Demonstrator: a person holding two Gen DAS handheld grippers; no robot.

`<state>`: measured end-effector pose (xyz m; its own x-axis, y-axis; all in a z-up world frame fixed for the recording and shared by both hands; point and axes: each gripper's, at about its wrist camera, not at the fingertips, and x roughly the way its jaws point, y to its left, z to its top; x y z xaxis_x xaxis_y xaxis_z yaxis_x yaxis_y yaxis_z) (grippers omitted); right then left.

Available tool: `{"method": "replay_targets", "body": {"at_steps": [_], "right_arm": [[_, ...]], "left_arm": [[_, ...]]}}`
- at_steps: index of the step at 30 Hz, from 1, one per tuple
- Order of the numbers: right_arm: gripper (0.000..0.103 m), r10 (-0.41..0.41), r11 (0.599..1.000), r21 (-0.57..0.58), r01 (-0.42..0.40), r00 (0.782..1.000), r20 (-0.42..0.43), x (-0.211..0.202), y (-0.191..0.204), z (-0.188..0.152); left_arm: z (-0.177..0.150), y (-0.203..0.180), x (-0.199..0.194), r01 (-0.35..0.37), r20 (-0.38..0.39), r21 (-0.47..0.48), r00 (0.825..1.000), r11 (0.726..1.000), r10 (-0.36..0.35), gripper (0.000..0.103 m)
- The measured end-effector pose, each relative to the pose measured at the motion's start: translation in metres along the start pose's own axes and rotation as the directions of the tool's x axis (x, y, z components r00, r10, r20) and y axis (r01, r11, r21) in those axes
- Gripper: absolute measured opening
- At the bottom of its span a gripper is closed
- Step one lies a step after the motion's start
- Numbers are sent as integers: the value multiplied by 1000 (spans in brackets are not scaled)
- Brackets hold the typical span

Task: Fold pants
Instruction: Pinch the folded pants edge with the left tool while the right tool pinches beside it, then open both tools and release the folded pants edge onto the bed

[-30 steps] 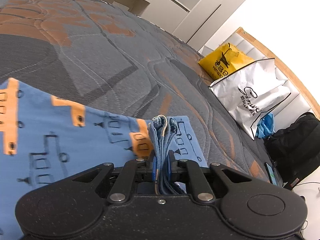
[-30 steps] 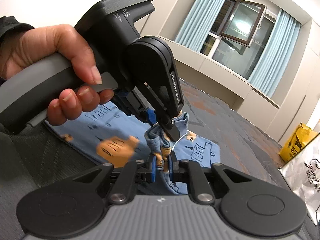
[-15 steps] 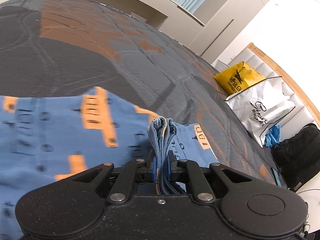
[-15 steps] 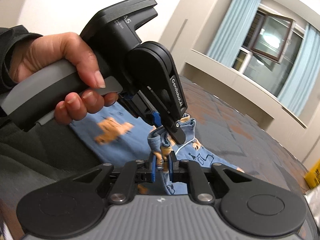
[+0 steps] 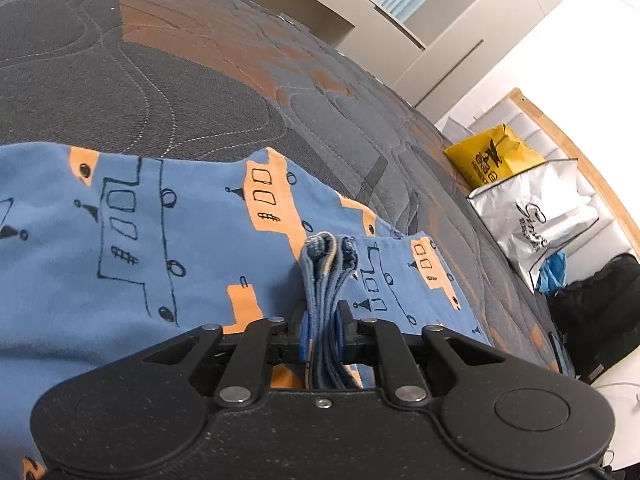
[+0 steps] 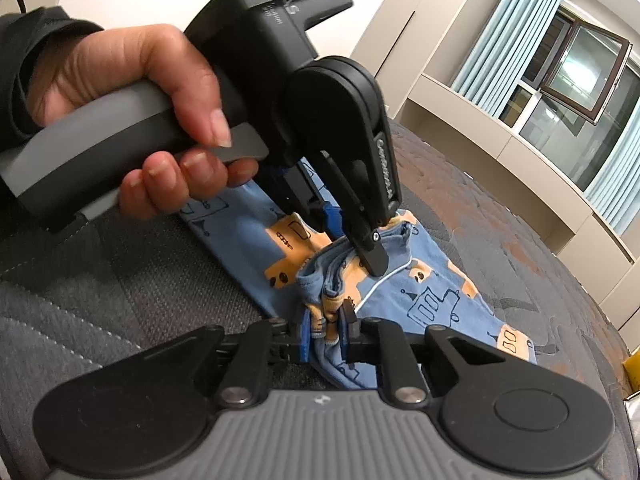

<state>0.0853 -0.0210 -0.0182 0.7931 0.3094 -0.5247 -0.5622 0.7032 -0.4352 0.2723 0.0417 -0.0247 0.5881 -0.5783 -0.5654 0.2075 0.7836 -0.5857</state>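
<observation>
The blue pants [image 5: 168, 248] with orange shapes lie flat on the gray bed cover [image 5: 160, 92], and the left gripper [image 5: 322, 320] and the right gripper [image 6: 325, 334] each pinch tight a bunched edge of the pants, close beside each other just above the bed cover.

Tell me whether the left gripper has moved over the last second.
Yes. The left gripper, shut on the pants, has moved: in its own view the yellow bag now sits lower and farther right, and more quilted bed shows ahead.
</observation>
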Motion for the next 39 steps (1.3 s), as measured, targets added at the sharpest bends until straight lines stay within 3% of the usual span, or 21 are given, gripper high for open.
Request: {"method": "replay_targets", "body": {"at_steps": [2, 3, 4, 7, 10, 12, 15, 19, 26, 29, 33, 39], "right_arm": [[27, 13, 1000, 11, -13, 1000, 8, -2, -4, 2], [37, 15, 1000, 22, -15, 1000, 13, -4, -9, 0], [49, 14, 999, 30, -15, 1000, 21, -8, -15, -4], [80, -1, 998, 62, -2, 999, 49, -22, -30, -12], [97, -88, 992, 99, 82, 994, 59, -35, -56, -24], [103, -179, 978, 114, 173, 983, 42, -35, -78, -32], [103, -310, 943, 127, 307, 951, 1, -19, -117, -43], [103, -411, 900, 132, 415, 910, -56, 24, -164, -54], [103, -384, 907, 130, 400, 914, -129, 86, -200, -63], [103, -370, 907, 166, 386, 921, -121, 84, -203, -68], [103, -420, 892, 136, 432, 901, -106, 61, -196, -68], [103, -474, 870, 96, 483, 875, -100, 10, -167, -87]], "left_arm": [[-1, -1, -3, -14, 11, -2, 1000, 1000, 14, 23], [-1, -2, -6, -27, 20, 0, 999, 1000, 27, 29], [-1, -5, -9, -47, 35, 4, 998, 999, 46, 44], [0, -14, -19, -135, 107, 35, 986, 990, 131, 71], [-1, -25, -22, -227, 178, 82, 961, 970, 210, 88], [0, -29, -19, -265, 200, 92, 949, 960, 243, 94], [0, -35, -8, -331, 214, 134, 930, 934, 299, 94], [3, -33, 0, -412, 228, 129, 897, 902, 378, 96], [1, -32, 7, -446, 236, 157, 883, 881, 405, 99], [-2, -36, 9, -464, 244, 183, 876, 867, 417, 99], [-5, -40, 0, -458, 244, 168, 877, 873, 413, 100], [-30, -49, -15, -518, 274, 238, 848, 822, 455, 102]]}}
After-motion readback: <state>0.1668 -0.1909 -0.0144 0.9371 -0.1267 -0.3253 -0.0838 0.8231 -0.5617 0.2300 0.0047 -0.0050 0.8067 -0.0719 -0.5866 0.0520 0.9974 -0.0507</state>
